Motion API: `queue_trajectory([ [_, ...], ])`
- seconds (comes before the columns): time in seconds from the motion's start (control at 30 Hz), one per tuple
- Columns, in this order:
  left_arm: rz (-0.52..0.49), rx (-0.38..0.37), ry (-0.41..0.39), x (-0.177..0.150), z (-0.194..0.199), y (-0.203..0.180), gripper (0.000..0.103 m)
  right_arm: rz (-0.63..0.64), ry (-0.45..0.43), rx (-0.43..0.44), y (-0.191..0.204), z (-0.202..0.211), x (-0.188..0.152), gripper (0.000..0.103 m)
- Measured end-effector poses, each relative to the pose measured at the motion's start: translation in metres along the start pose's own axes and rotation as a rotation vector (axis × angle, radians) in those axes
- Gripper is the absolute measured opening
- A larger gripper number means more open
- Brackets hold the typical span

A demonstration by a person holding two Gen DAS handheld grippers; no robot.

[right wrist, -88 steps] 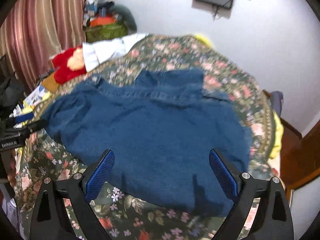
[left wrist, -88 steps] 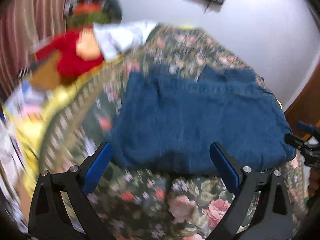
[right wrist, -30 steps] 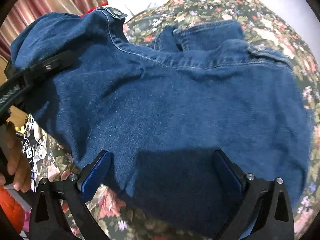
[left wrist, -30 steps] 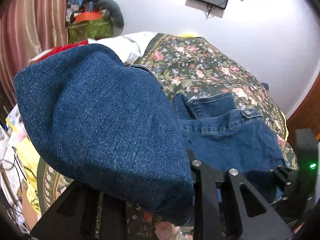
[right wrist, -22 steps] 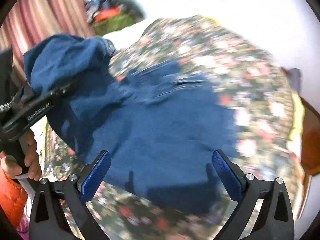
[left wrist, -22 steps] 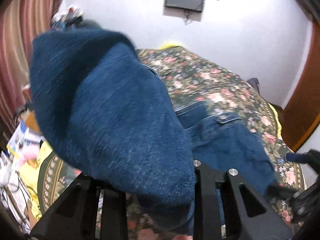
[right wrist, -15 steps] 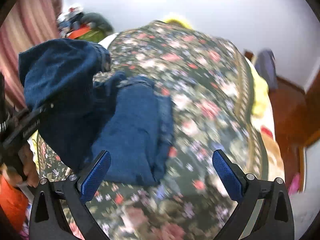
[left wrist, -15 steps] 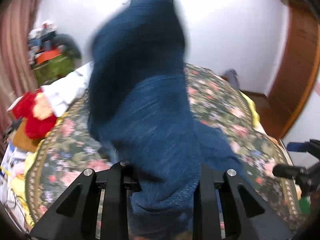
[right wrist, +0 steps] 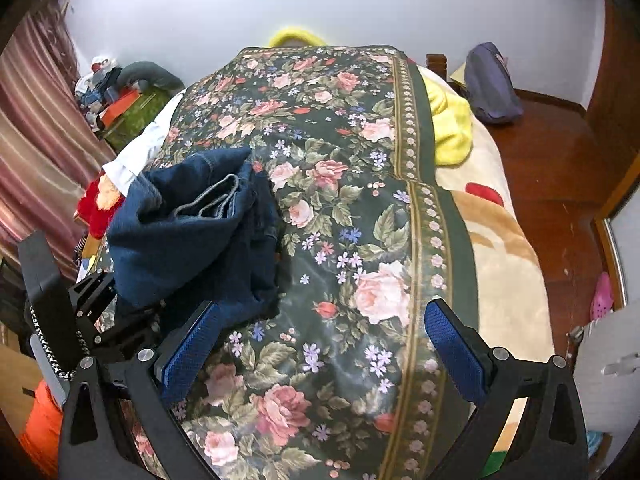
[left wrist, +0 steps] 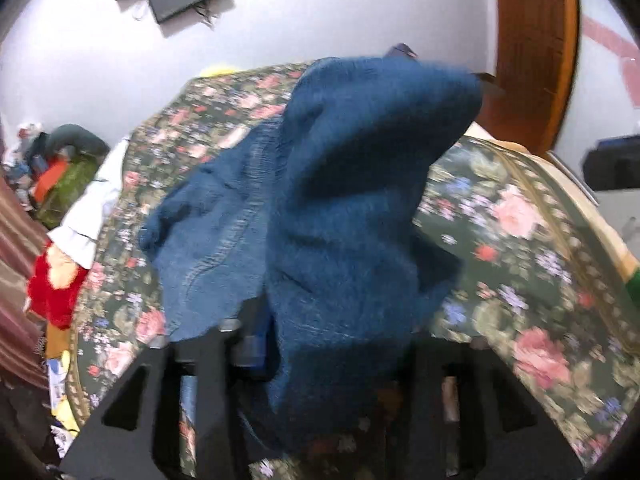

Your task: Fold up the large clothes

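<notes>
A dark blue denim garment (left wrist: 340,208) hangs bunched from my left gripper (left wrist: 320,344), which is shut on it; the cloth drapes over the fingers and hides the tips. In the right wrist view the same garment (right wrist: 192,232) is a crumpled bundle lifted at the left side of the floral bedspread (right wrist: 352,208), with the left gripper (right wrist: 108,308) under it. My right gripper (right wrist: 324,340) is open and empty, above the bedspread to the right of the bundle.
A red plush toy (right wrist: 98,204) and a white cloth (right wrist: 132,156) lie at the bed's left edge. A yellow blanket (right wrist: 450,120) hangs at the right side. A bag (right wrist: 488,84) sits on the wooden floor. Clutter is stacked by the curtain (right wrist: 24,140).
The left gripper has closed on the spread denim garment, lifted it and gathered it into a bundle at the left. The right gripper stays open and has come off the garment.
</notes>
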State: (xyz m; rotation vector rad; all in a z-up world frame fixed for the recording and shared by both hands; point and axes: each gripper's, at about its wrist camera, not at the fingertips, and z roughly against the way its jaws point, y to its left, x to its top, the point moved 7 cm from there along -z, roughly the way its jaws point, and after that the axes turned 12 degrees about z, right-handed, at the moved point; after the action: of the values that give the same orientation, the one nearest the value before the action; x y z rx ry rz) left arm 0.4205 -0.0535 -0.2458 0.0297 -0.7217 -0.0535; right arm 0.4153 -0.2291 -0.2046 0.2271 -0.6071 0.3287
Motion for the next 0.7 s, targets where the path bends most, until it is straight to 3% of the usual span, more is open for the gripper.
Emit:
queue_trajectory([
  [0.13,0.031,-0.146,0.049,-0.006,0.016,-0.005,0.065,-0.017,-0.058,-0.021,-0.003,0.019,0.005,0.101],
  [0.3,0.2,-0.262,0.082,-0.002,0.051,0.017,0.067,-0.053,-0.08,0.045,0.007,0.034,0.016,0.101],
  [0.33,0.222,-0.266,0.07,-0.001,0.057,0.022,0.072,-0.046,-0.083,0.053,0.011,0.035,0.019,0.101],
  [0.43,0.303,-0.235,0.009,-0.001,0.075,0.054,0.076,0.005,-0.098,0.048,0.027,0.038,0.028,0.101],
  [0.57,0.333,-0.159,-0.062,0.0,0.087,0.095,0.076,0.07,-0.105,0.043,0.054,0.035,0.039,0.101],
  [0.7,0.359,-0.075,-0.051,-0.004,0.074,0.135,0.076,0.14,-0.117,0.056,0.085,0.023,0.057,0.101],
])
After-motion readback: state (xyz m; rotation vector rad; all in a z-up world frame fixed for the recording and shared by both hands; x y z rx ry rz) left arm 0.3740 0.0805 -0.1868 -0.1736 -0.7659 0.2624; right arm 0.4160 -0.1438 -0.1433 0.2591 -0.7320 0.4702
